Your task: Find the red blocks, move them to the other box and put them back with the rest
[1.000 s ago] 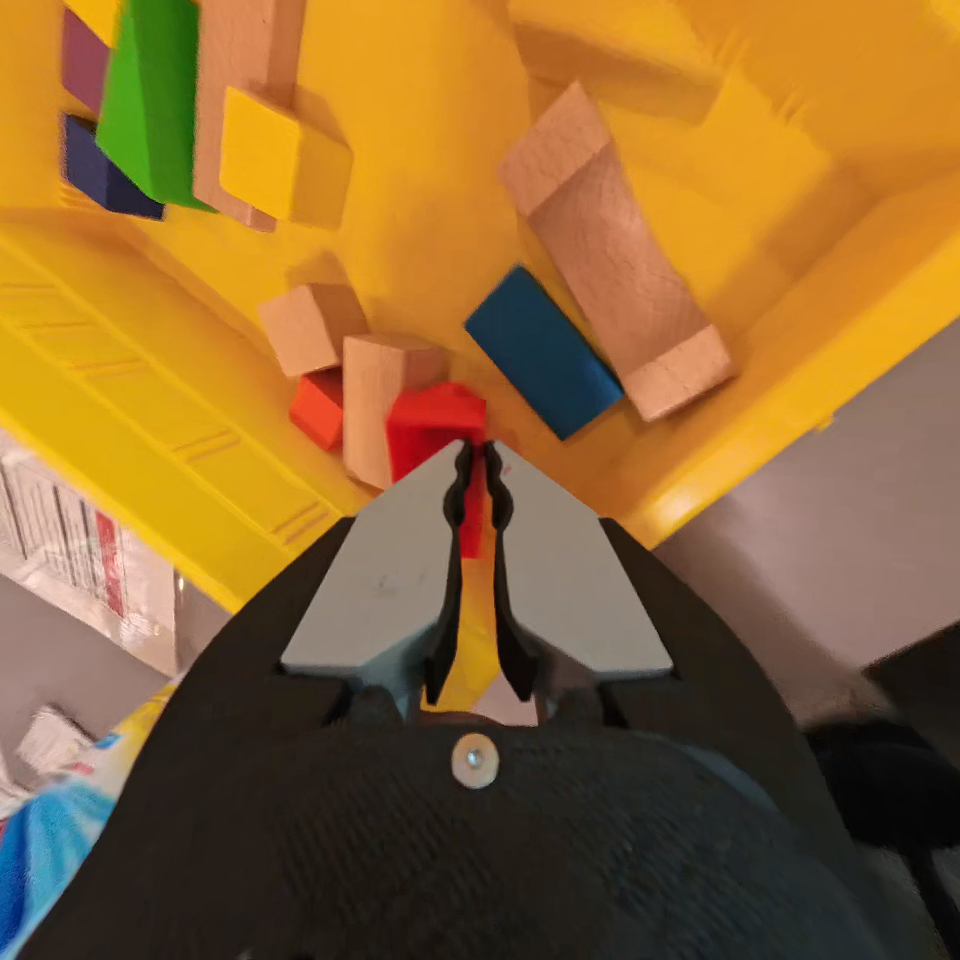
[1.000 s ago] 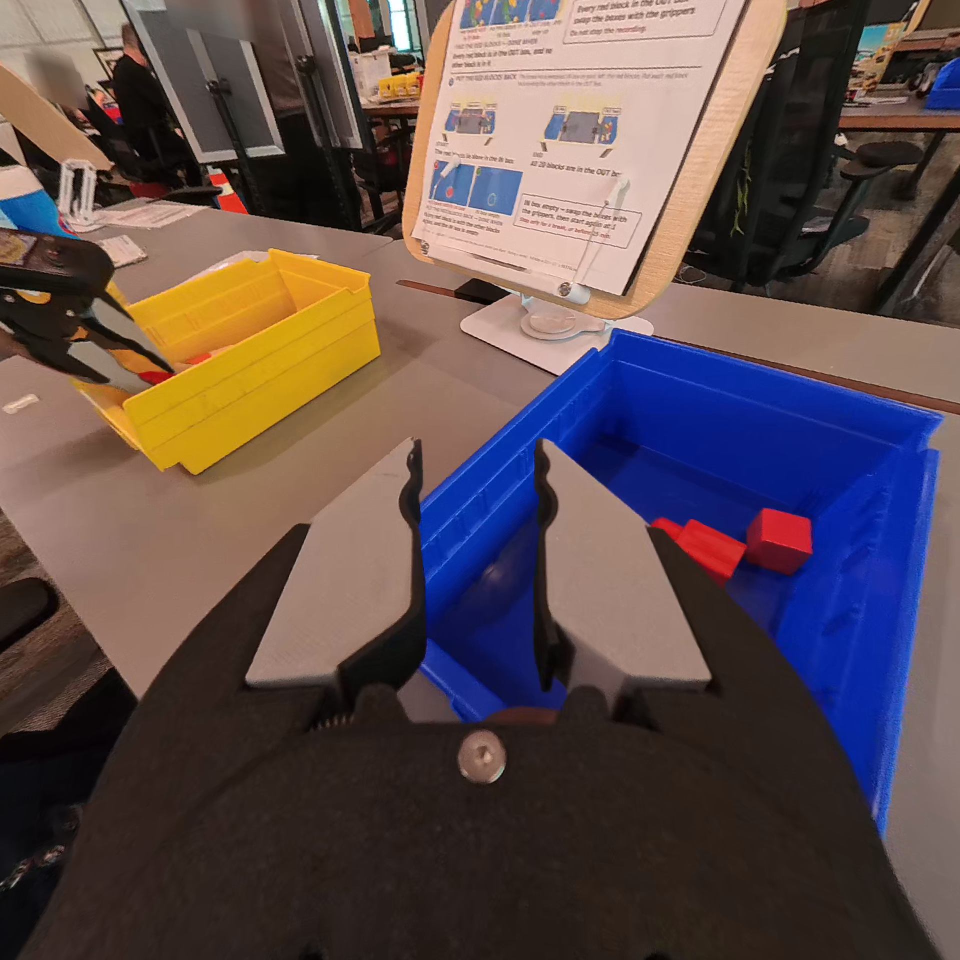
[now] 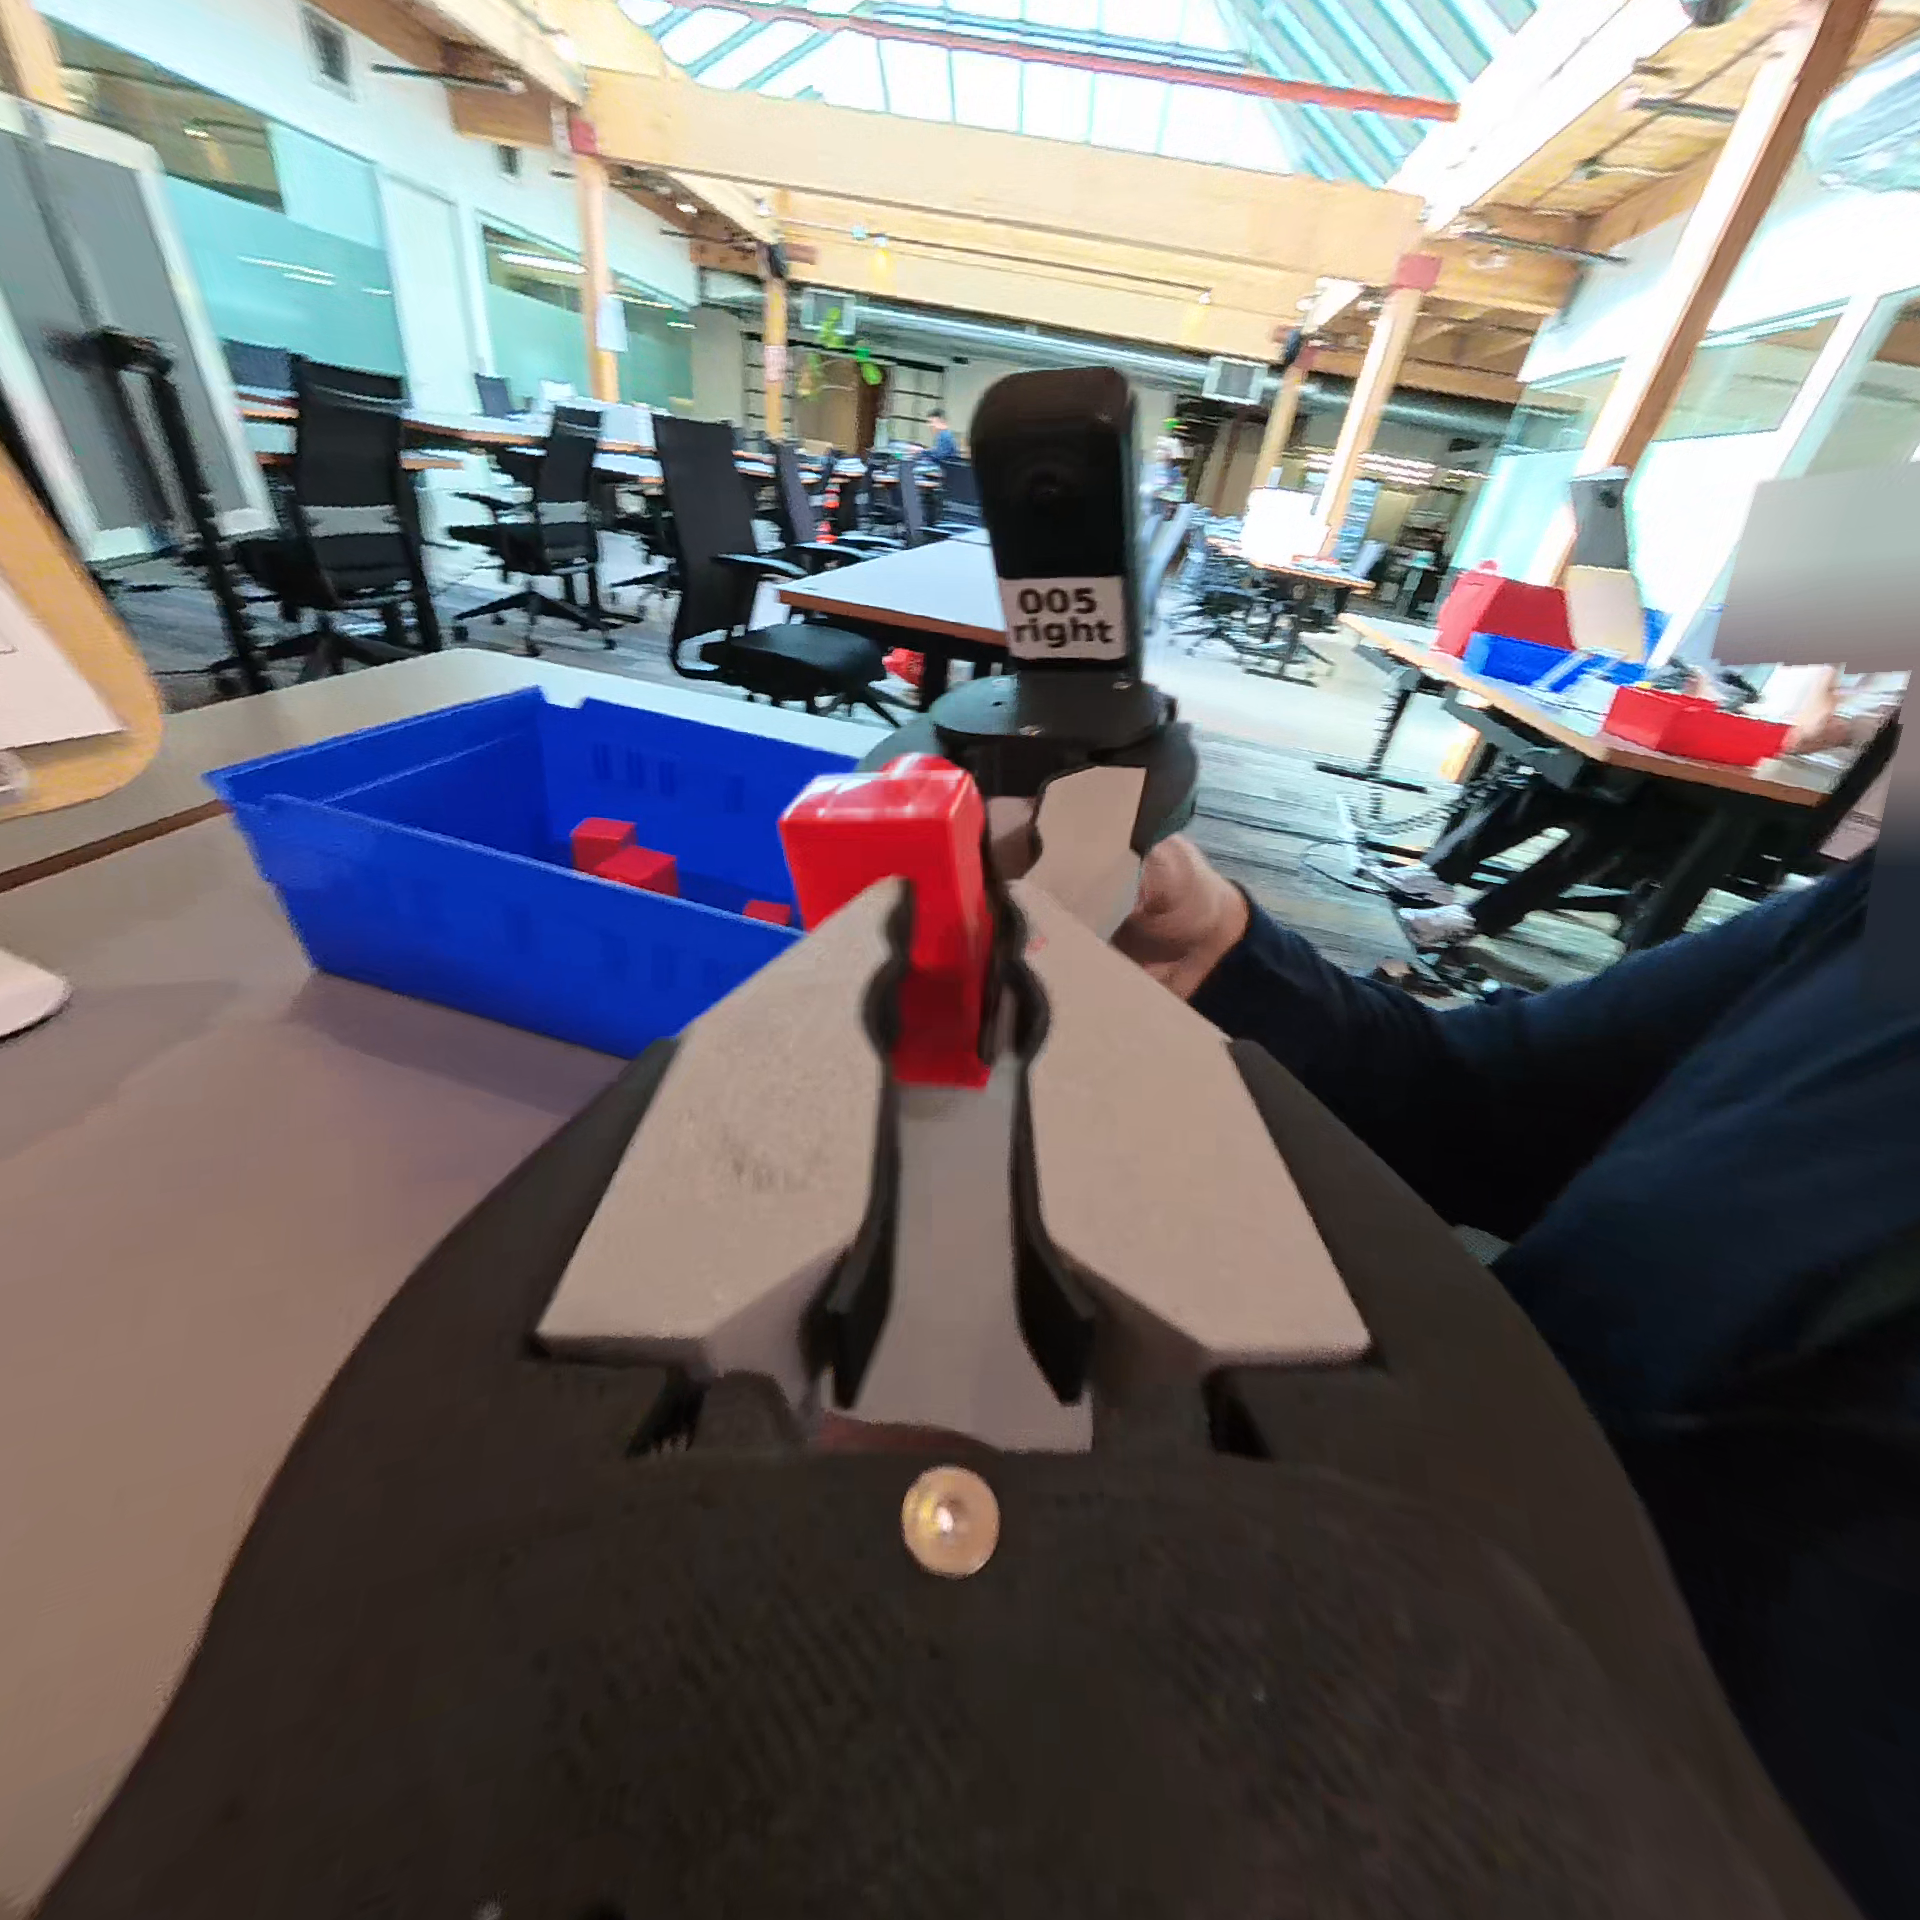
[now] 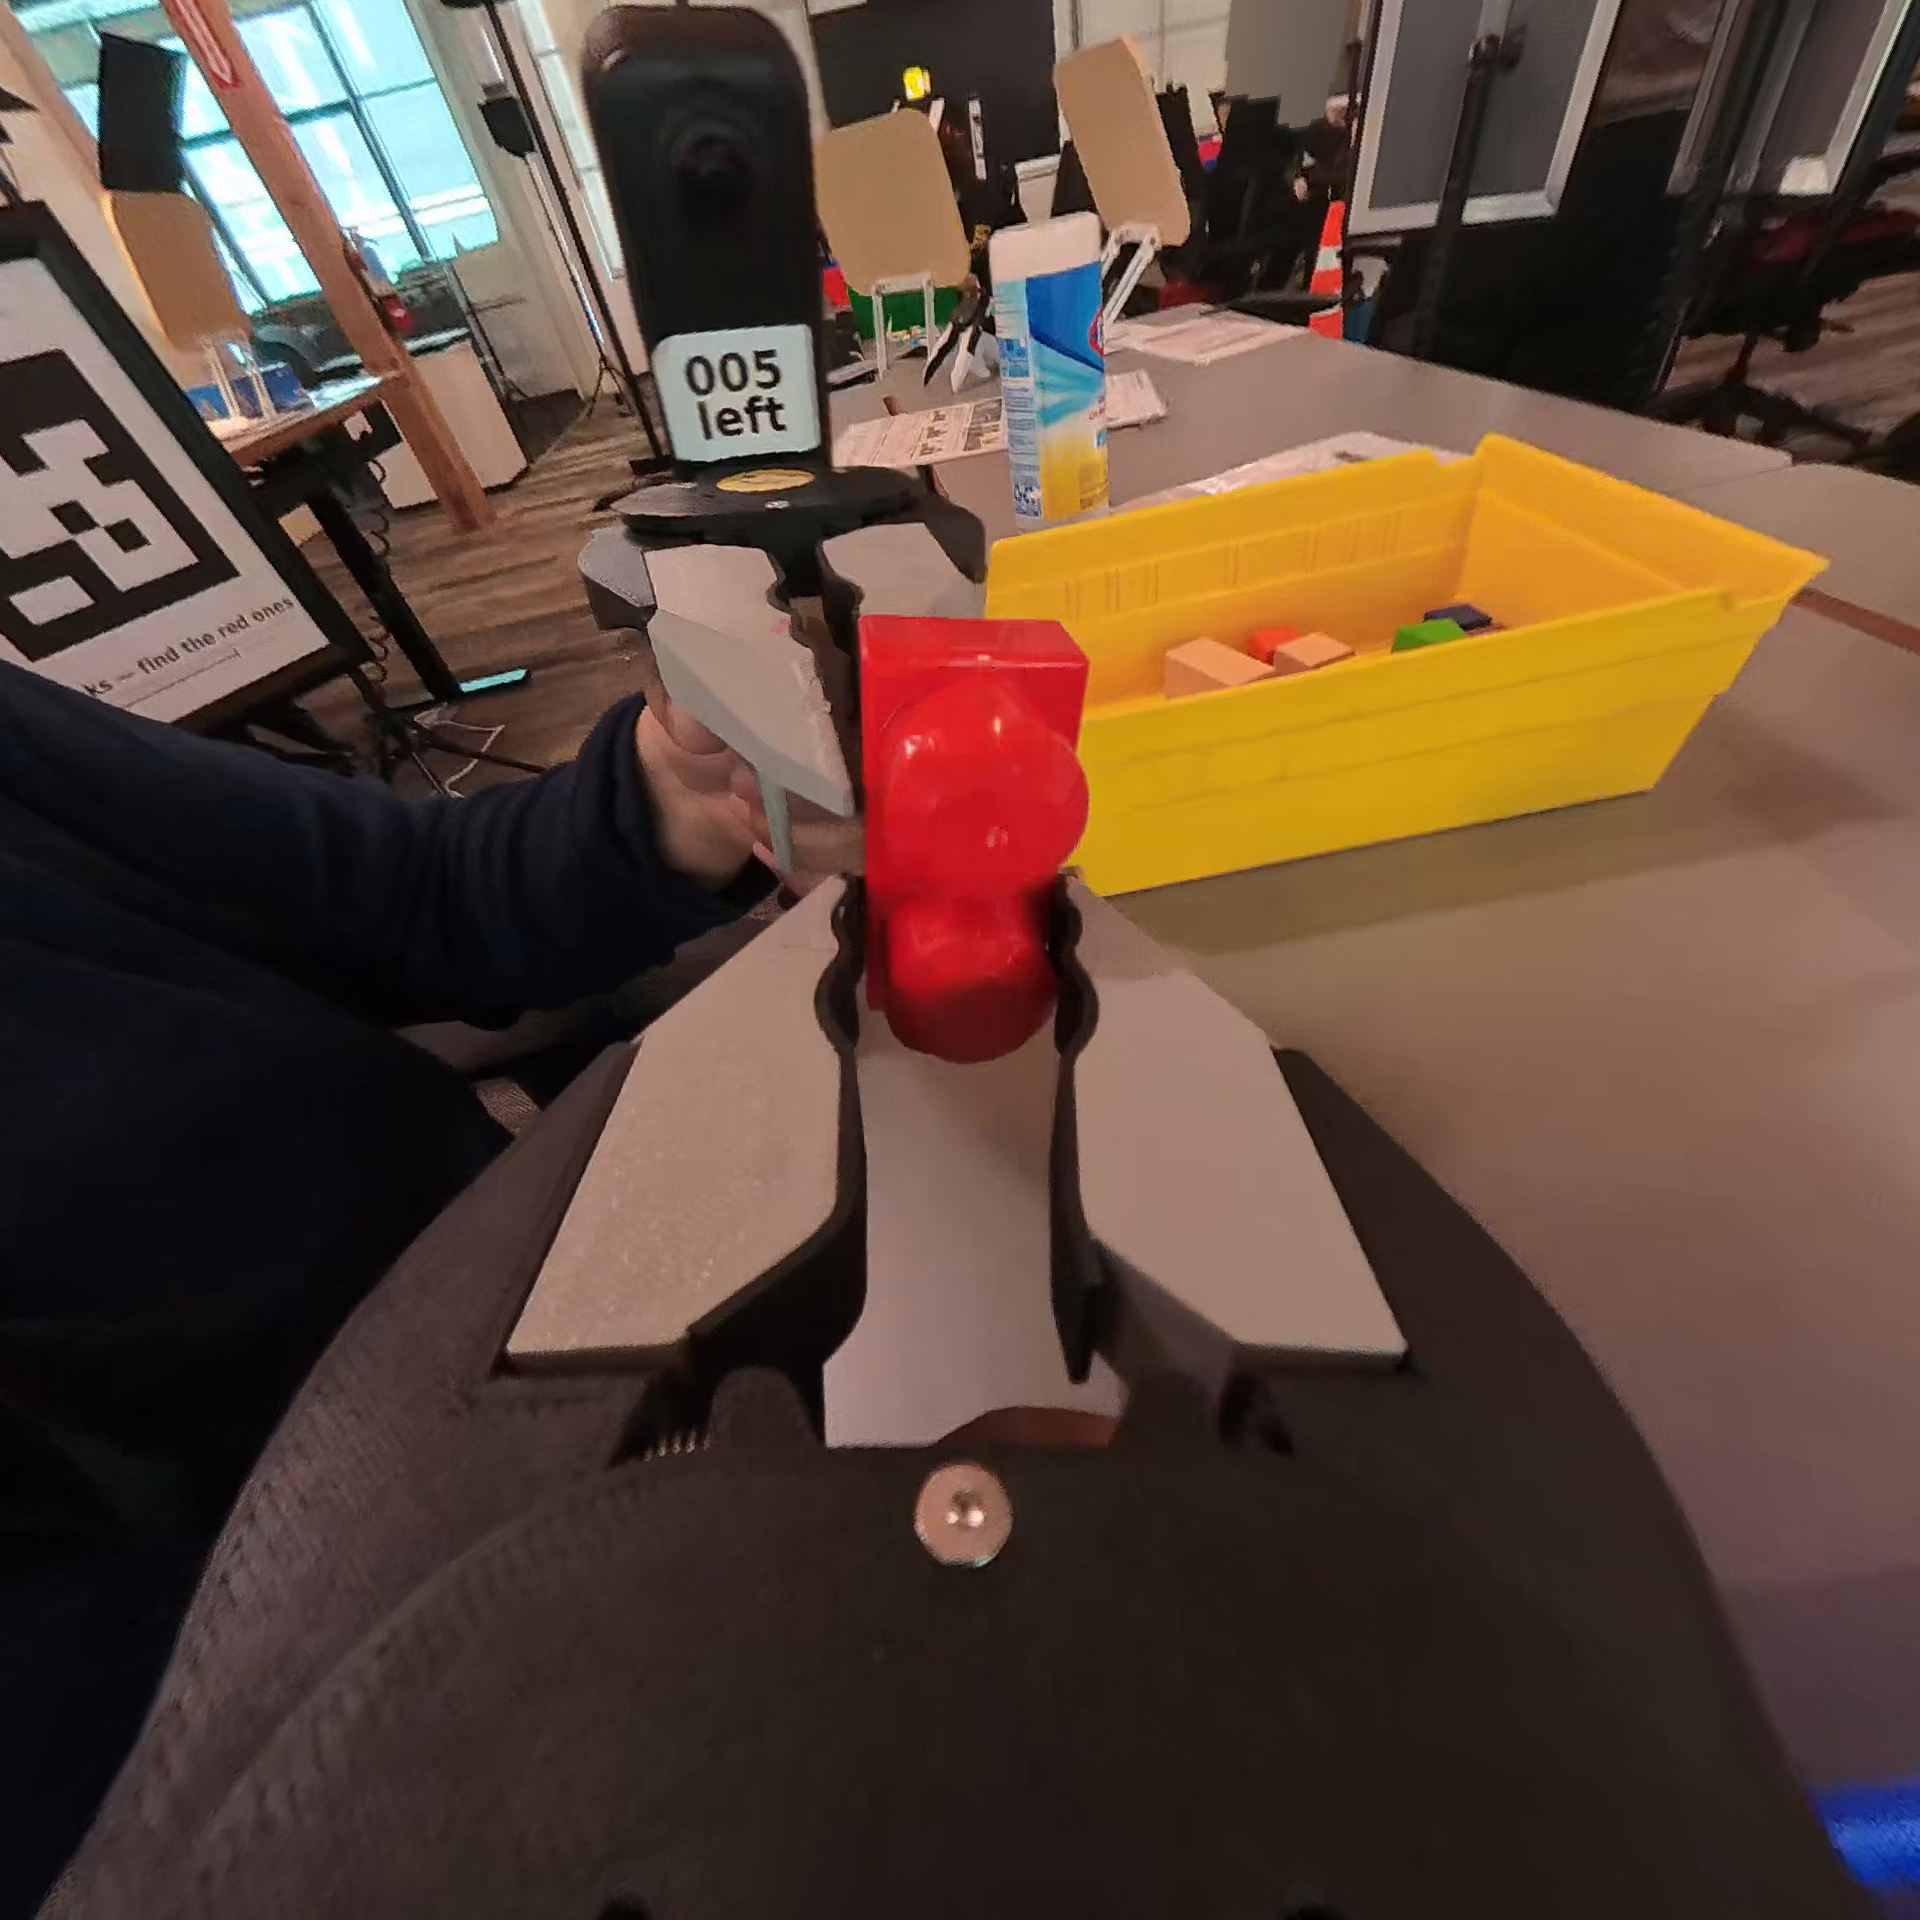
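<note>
Together, our two grippers pinched one red block (image 4: 971,831) in mid-air above the grey table (image 4: 1558,1091). Our left gripper (image 3: 948,971) pressed it between both pads, and our right gripper (image 4: 956,961) clamped its rounded end from the opposite side. We counted two boxes: a blue box (image 3: 447,914) holding three red blocks (image 3: 634,862), and a yellow box (image 4: 1403,748) holding about five mixed blocks. One spray can (image 4: 1049,364) stood behind.
</note>
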